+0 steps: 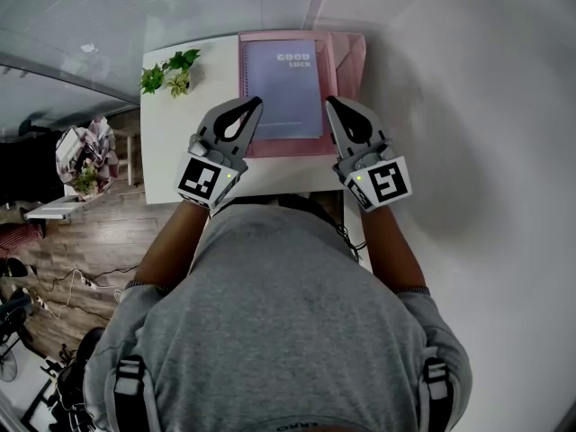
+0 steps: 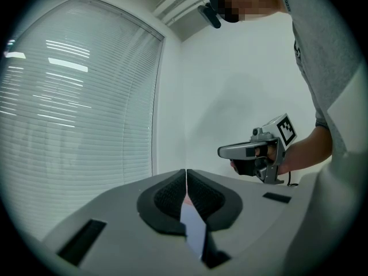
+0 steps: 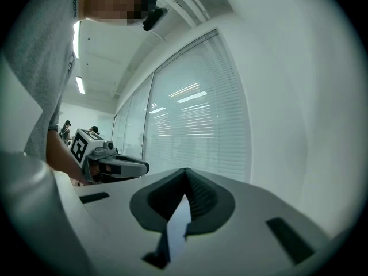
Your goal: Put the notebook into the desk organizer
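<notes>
A lavender spiral notebook [image 1: 283,84] printed "GOOD LUCK" lies flat on a pink desk organizer [image 1: 349,54] at the far side of the white desk [image 1: 171,142]. My left gripper [image 1: 255,104] hovers at the notebook's near left corner, and my right gripper [image 1: 331,103] at its near right corner. Both point level and away from me, above the desk. In the left gripper view the left gripper [image 2: 186,174] has its pads together with nothing between them. In the right gripper view the right gripper [image 3: 185,174] is likewise shut and empty. Each gripper view shows the other gripper held beside it.
A small green plant [image 1: 171,72] stands on the desk's far left corner. A white wall [image 1: 486,106] runs along the right side of the desk, and window blinds [image 2: 69,108] lie ahead. Wooden floor with cables [image 1: 72,277] lies to the left.
</notes>
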`<action>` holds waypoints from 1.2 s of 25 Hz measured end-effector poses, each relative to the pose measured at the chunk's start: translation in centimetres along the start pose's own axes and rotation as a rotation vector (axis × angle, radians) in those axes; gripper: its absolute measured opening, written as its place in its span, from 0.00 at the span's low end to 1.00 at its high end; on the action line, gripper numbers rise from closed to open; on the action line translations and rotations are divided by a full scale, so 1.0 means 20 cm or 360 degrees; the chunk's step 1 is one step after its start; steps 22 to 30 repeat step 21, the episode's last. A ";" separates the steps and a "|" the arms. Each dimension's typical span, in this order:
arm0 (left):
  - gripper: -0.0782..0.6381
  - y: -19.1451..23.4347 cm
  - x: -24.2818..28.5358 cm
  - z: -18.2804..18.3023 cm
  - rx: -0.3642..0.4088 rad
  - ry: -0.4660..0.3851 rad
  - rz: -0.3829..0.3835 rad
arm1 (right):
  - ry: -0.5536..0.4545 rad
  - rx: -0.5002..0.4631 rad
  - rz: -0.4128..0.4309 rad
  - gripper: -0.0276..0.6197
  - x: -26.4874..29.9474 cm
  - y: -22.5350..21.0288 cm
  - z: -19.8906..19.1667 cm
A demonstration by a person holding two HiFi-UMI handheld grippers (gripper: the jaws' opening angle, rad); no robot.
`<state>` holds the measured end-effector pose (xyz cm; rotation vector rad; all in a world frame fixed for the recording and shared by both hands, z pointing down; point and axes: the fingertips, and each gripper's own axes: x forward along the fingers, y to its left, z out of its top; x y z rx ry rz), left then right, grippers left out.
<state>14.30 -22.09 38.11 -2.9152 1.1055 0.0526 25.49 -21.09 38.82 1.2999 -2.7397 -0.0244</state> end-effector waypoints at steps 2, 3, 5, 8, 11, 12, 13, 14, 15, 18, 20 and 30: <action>0.14 0.00 -0.01 -0.01 0.0004 0.0004 0.0000 | -0.0001 0.0002 -0.0001 0.05 0.00 0.00 -0.01; 0.14 0.00 -0.01 -0.01 -0.0005 -0.0001 0.0005 | 0.0000 0.0003 -0.0001 0.05 0.00 0.00 -0.01; 0.14 0.00 -0.01 0.00 -0.0020 -0.0005 0.0014 | 0.0003 0.0003 0.0002 0.05 0.00 0.01 -0.02; 0.14 0.01 -0.02 -0.01 -0.0010 0.0007 0.0015 | 0.0004 0.0000 0.0003 0.05 0.00 0.01 -0.02; 0.14 0.01 -0.02 -0.01 -0.0011 -0.0003 0.0017 | 0.0011 0.0000 0.0005 0.05 0.00 0.02 -0.02; 0.14 0.01 -0.02 -0.01 -0.0014 -0.0005 0.0019 | 0.0015 0.0000 0.0009 0.05 0.01 0.02 -0.03; 0.14 0.01 -0.02 -0.01 -0.0014 -0.0003 0.0018 | 0.0019 0.0000 0.0013 0.05 0.01 0.02 -0.03; 0.14 0.01 -0.02 -0.02 -0.0008 0.0003 0.0016 | 0.0024 -0.0001 0.0018 0.05 0.01 0.02 -0.04; 0.14 0.01 -0.02 -0.02 -0.0001 0.0011 0.0014 | 0.0028 -0.0003 0.0022 0.05 0.01 0.02 -0.04; 0.14 0.01 -0.03 -0.04 0.0010 0.0023 0.0013 | 0.0036 -0.0006 0.0029 0.05 0.02 0.03 -0.04; 0.14 0.01 -0.03 -0.04 0.0006 0.0025 0.0015 | 0.0037 -0.0005 0.0032 0.05 0.02 0.03 -0.04; 0.14 0.01 -0.03 -0.04 0.0004 0.0028 0.0016 | 0.0037 -0.0005 0.0034 0.05 0.02 0.03 -0.04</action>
